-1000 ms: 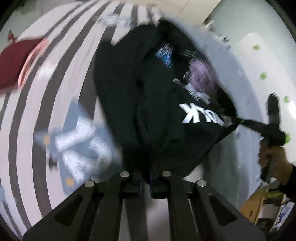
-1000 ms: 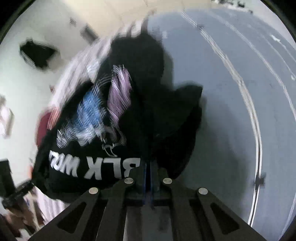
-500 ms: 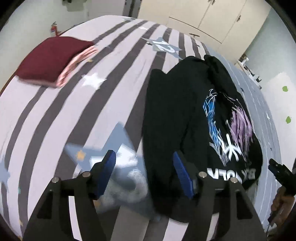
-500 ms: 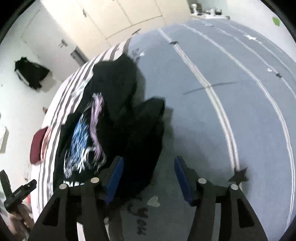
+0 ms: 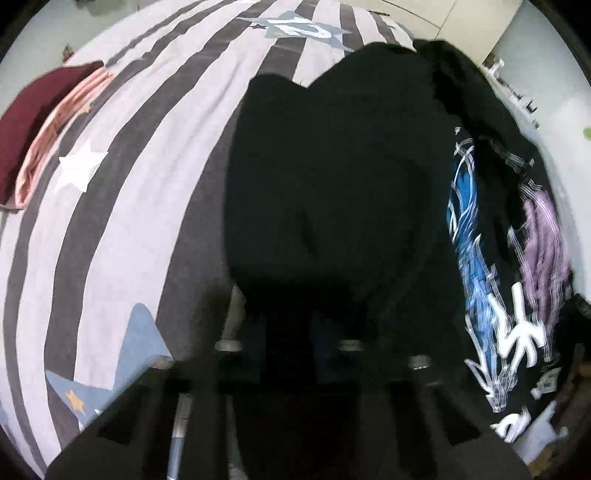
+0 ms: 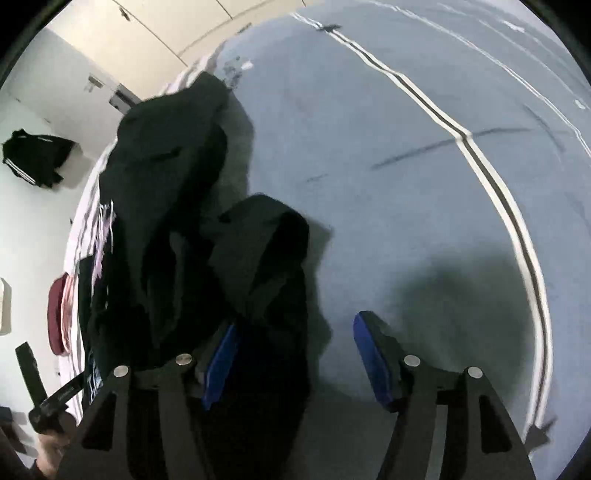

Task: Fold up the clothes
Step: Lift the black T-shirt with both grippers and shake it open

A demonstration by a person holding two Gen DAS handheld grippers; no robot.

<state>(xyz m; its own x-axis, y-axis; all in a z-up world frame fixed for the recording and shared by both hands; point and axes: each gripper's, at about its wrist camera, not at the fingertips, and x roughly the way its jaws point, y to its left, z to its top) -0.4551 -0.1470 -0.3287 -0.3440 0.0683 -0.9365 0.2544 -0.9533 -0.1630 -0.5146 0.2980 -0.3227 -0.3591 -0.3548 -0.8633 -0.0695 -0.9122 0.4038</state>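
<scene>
A black sweatshirt [image 5: 332, 192] lies crumpled on a bed, straddling the line where a striped cover [image 5: 122, 206] meets a plain blue-grey cover [image 6: 406, 155]. Its print [image 5: 480, 258] shows streaks of blue and purple with white strokes running through them; white letters sit below the streaks near the hem, but they are too smeared to read. On the striped cover, a blue star patch [image 5: 303, 29] at the far end carries white characters that cannot be made out either.

The left gripper [image 5: 291, 354] is down at the near edge of the sweatshirt with its fingers brought together; the picture is dark and blurred there, and black cloth appears caught between them. The right gripper [image 6: 295, 362] has its jaws opening, the blue pads [image 6: 373, 358] standing well apart. A dark fold of the sweatshirt lies against the left pad and reaches into the gap, but the pads do not press on it.

A folded maroon garment [image 5: 33, 122] rests on a pink one near the far left edge of the striped cover, well apart from the sweatshirt. The blue-grey cover stretches bare to the right, crossed by a white-and-dark double line [image 6: 491, 184]. Pale wardrobe doors [image 6: 177, 26] stand beyond the bed.
</scene>
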